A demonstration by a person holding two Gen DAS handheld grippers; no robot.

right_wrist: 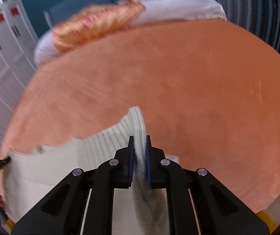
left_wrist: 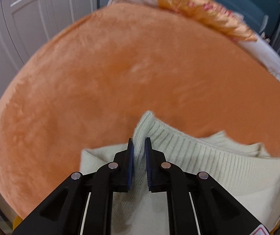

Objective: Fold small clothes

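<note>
I have the left tool (left_wrist: 139, 144) clamped on one ribbed corner of the cream knit garment (left_wrist: 208, 156), which lies on the orange bed cover (left_wrist: 120, 74) at its near edge. My right tool (right_wrist: 139, 142) pinches the other ribbed corner. A pillow (right_wrist: 179, 9) lies at the far side.

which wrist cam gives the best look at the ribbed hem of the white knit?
Left wrist. The ribbed hem runs sharp across the frame from the left gripper, which is shut on the white knit. In the right wrist view the hem is shorter and blurred, pinched by the right gripper.
</note>
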